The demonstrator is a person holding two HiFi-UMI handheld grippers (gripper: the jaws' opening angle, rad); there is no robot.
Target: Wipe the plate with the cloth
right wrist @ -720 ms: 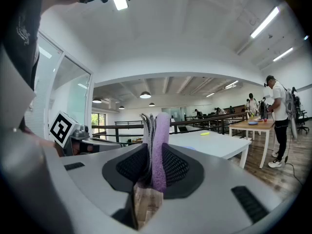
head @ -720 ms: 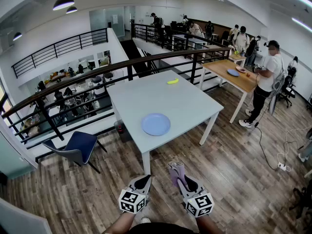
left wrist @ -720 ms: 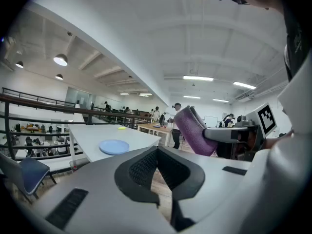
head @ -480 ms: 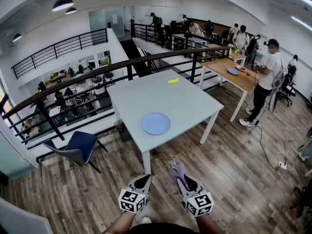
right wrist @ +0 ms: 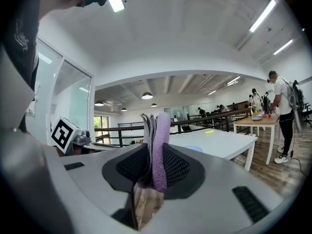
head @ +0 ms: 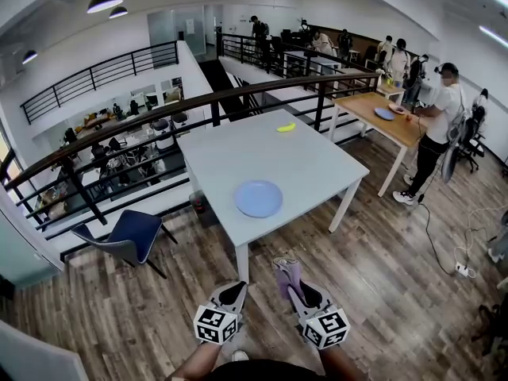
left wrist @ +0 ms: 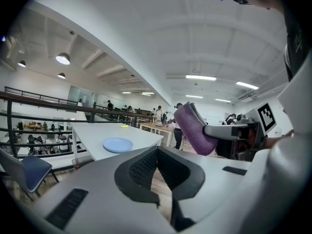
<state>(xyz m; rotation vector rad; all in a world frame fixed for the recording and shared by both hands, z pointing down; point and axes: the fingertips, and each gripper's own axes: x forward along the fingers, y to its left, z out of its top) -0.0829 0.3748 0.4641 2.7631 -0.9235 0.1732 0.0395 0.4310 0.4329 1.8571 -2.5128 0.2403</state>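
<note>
A light blue plate [head: 258, 198] lies on the white table [head: 238, 153] near its front corner; it shows too in the left gripper view as the plate [left wrist: 117, 145]. My right gripper [head: 290, 286] is shut on a folded purple cloth [head: 286, 276], held upright above the wooden floor, short of the table. In the right gripper view the cloth [right wrist: 160, 145] stands pinched between the jaws. My left gripper [head: 232, 294] hangs beside it, shut with nothing between its jaws. Both grippers are well apart from the plate.
A yellow object [head: 286, 127] lies at the table's far side. A blue chair [head: 127, 234] stands left of the table by the black railing [head: 119, 137]. A person [head: 436, 129] stands at a wooden table [head: 381, 116] to the right. Cables [head: 444, 252] trail on the floor.
The view has crept slightly toward the table; the plate sits a little nearer. Both grippers keep their pose and the cloth stays held.
</note>
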